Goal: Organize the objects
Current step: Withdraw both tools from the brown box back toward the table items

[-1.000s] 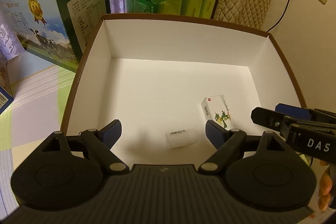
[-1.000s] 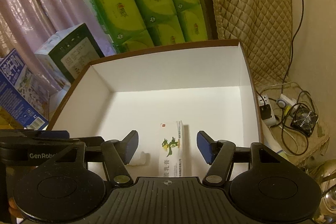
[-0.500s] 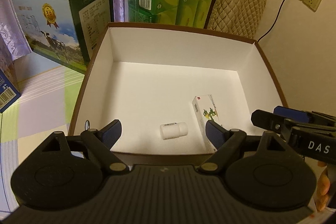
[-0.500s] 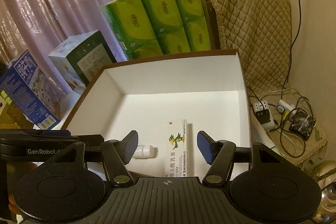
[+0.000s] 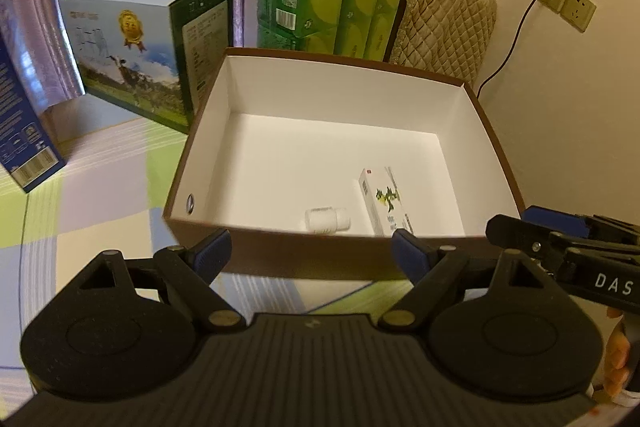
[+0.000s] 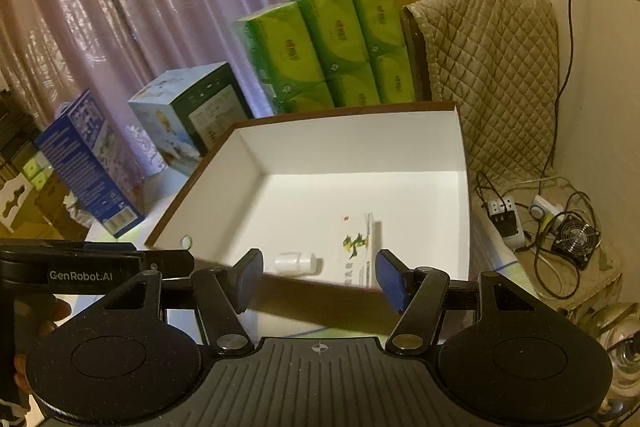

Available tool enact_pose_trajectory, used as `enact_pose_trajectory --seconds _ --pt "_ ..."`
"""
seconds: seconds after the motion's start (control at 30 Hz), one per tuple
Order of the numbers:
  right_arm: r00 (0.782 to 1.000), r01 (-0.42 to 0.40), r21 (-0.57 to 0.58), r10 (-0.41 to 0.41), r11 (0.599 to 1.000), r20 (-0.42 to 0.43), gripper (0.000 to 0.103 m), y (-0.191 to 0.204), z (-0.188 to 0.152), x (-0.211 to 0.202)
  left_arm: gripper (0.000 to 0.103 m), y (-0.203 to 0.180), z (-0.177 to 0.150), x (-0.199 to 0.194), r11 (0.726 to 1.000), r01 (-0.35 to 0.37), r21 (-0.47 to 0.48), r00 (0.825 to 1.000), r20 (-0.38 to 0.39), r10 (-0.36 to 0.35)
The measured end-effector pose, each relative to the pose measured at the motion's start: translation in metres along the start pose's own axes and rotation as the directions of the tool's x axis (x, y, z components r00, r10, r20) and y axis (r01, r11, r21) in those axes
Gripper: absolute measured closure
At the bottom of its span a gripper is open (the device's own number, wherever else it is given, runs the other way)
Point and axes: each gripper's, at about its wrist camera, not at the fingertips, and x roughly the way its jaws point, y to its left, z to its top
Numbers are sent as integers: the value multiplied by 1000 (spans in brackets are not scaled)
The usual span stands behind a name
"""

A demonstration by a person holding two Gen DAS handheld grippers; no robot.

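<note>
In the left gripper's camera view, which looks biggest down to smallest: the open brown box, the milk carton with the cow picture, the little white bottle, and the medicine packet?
1. Open brown box
2. Milk carton, though it stands farther back, so its true size is uncertain
3. Medicine packet
4. White bottle

The packet and bottle lie side by side inside the box, so that pair compares fairly.

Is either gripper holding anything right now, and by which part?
Nothing is held. The left gripper and right gripper are both open and empty; the small white bottle and medicine carton lie inside the box.
</note>
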Motion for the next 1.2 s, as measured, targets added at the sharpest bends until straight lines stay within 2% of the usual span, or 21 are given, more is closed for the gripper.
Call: enact_pose_trajectory --seconds 0.37,0.6,0.87,1.2 --pt "999 -48 -38 48 998 -20 44 19 -28 -32 18 0 -34 -39 1000 9 14 1000 4 -9" --pt "996 -63 -59 59 996 -67 44 24 -58 -43 18 9 -66 -52 1000 4 -1 1000 -27 -4" --pt "993 -46 -66 39 997 -108 44 21 -86 -51 18 23 -94 -63 1000 -6 -27 999 -49 5" --pt "982 -12 -153 -17 988 -189 44 22 -129 -46 18 42 -123 -67 998 -37 -50 996 -87 32"
